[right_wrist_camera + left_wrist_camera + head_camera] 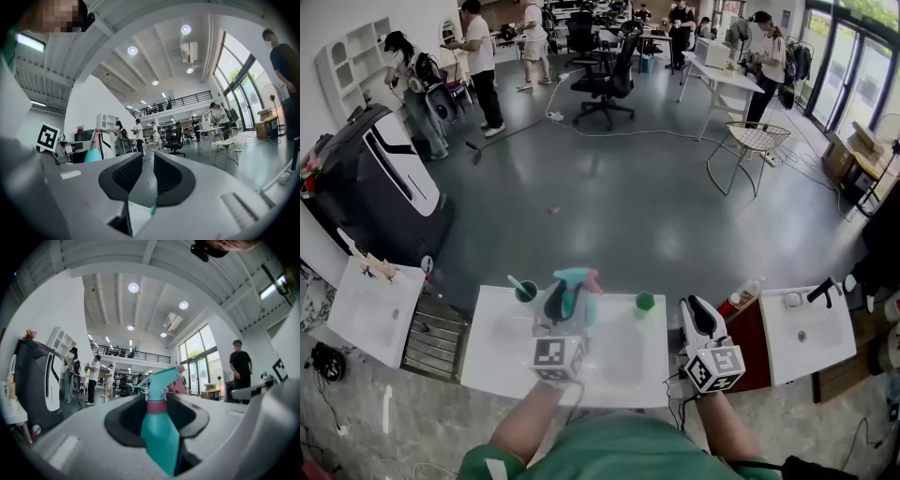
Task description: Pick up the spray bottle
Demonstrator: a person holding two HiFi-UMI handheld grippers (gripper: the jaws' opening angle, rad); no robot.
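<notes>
A glossy white rectangular bench [502, 356] fills the lower middle of the head view, with grey floor beyond it towards the top of the frame. The person's two bare forearms reach up from the bottom edge onto it.

The left hand-held gripper [569, 302] sits left of centre over the bench, its marker cube nearest the camera. In the left gripper view its two dark pads are closed against either side of the teal plastic spray bottle [159, 437], just at and below the pink collar. The bottle stands upright between them in the centre of that frame, its teal nozzle pointing left and its pink trigger showing behind at the right. Whether the bottle's base rests on the bench or hangs clear of it cannot be told.

The right hand-held gripper [698, 314] lies at the bench's right edge, lower right of centre. In its own view the ribbed pads stand a narrow gap apart, with only floor showing between them.

A dark round cup [526, 291] stands just left of the bottle, and a small green object [644, 301] sits to its right.
</notes>
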